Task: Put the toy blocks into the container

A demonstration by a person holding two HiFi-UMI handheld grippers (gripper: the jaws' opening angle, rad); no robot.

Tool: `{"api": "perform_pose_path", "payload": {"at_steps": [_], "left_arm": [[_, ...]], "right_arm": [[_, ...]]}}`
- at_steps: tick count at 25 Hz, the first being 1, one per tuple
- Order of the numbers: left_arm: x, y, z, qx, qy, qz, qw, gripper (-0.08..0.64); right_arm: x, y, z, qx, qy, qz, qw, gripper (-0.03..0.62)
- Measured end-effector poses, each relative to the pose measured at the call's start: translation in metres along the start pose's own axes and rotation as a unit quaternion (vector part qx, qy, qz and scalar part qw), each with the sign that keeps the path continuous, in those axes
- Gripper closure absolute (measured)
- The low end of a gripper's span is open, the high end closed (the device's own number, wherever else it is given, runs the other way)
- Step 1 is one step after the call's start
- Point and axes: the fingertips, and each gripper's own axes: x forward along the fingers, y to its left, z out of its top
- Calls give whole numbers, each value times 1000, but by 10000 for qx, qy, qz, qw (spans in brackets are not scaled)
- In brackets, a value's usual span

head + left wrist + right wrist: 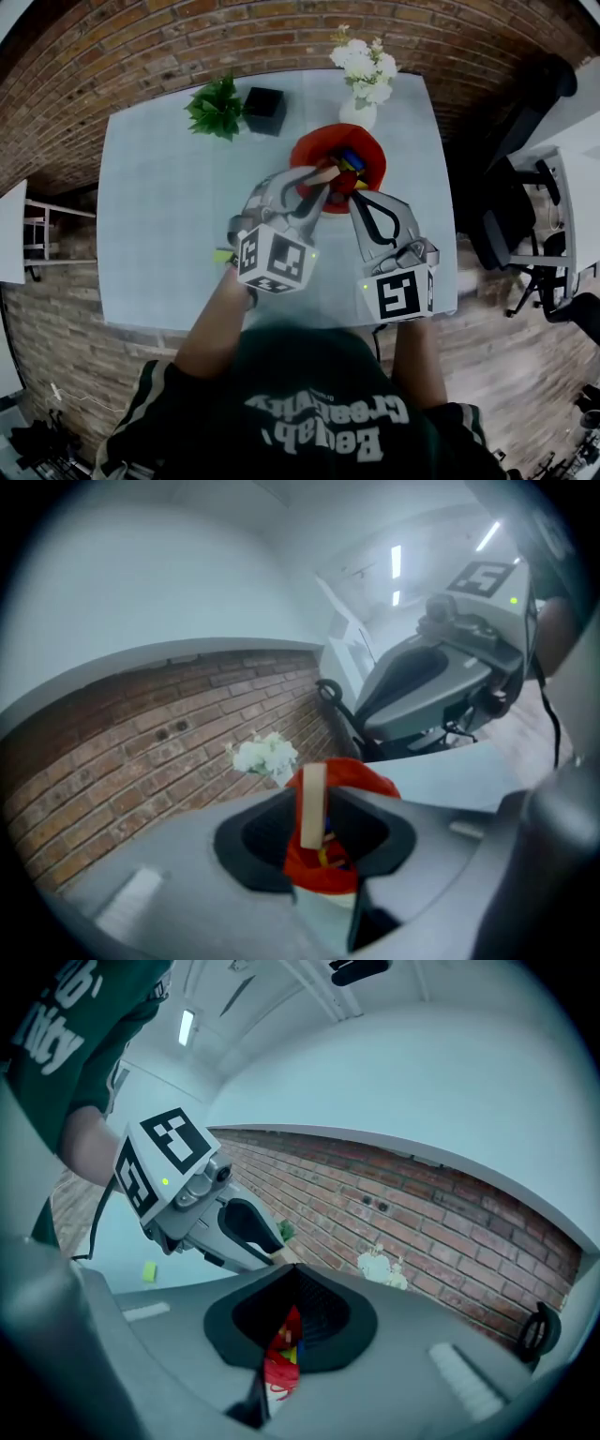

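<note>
We see the left tongs point(319, 180) grasping a wooden block point(313, 806), a pale, plain rectangular stick held upright between the dark pads. Directly ahead of their tips, and partly beneath the block, sits the container point(309, 150). It is red and soft-walled with a crumpled rim, and coloured blocks lie inside it. The right tongs point(357, 194) are clenched on nothing, with their tips meeting just short of the container's near rim. Each tool carries a marker cube point(274, 261) printed with bold black-and-white square patterns. A small green block point(223, 255) lies on the smooth, pale surface point(169, 206), behind the left tongs and beside their cube. White lettering point(319, 427) crosses the dark green shirt point(281, 375) upside down. It may include "Creativity", though blur prevents a sure reading.
</note>
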Motion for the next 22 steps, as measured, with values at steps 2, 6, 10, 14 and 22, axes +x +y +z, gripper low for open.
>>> {"api": "perform_pose_path", "payload": {"at_steps": [2, 6, 10, 14, 22], "left_arm": [[11, -7, 5, 57, -48, -134, 9999, 258], [16, -18, 6, -24, -73, -407, 9991, 201], [13, -16, 6, -54, -98, -352, 9993, 226], [4, -6, 4, -53, -113, -69, 9999, 557], [-30, 6, -19, -233, 90, 96, 9996, 557]], "right_arm": [[-2, -3, -4, 3, 52, -5, 10000, 586], [-4, -6, -6, 39, 33, -47, 10000, 586], [-4, -4, -5, 48, 26, -47, 10000, 586], [-5, -1, -3, -4, 49, -26, 10000, 586], [9, 19, 10, -75, -39, 239, 9997, 586]]}}
